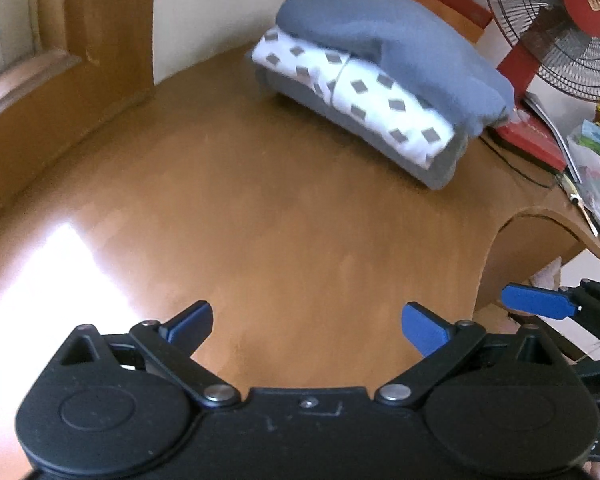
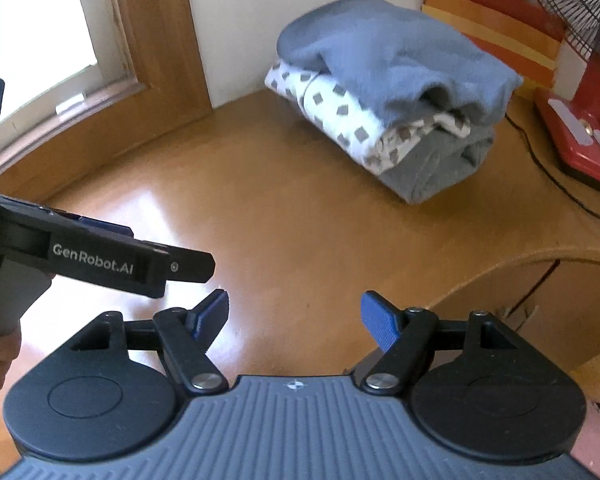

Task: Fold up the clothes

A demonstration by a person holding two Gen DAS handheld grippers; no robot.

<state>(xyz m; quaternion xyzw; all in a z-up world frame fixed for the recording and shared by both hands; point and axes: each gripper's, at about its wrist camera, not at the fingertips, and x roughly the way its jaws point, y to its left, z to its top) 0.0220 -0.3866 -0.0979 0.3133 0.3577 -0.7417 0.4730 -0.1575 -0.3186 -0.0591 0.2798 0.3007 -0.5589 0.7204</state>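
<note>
A stack of folded clothes sits at the far side of the wooden table (image 1: 260,208): a blue garment (image 1: 388,40) on top, a white one with grey diamonds (image 1: 364,96) in the middle, a grey one (image 1: 440,164) beneath. The same stack shows in the right wrist view, with the blue garment (image 2: 384,52), the patterned one (image 2: 340,116) and the grey one (image 2: 432,164). My left gripper (image 1: 306,326) is open and empty, low over bare table, well short of the stack. My right gripper (image 2: 294,316) is open and empty beside it.
A red fan (image 1: 572,28) stands at the right on the table, with a cable (image 2: 540,164), a red book (image 1: 532,136) and plastic bags (image 1: 596,160). A window frame (image 2: 156,40) and wall bound the left. The table edge curves inward at the right (image 2: 520,264).
</note>
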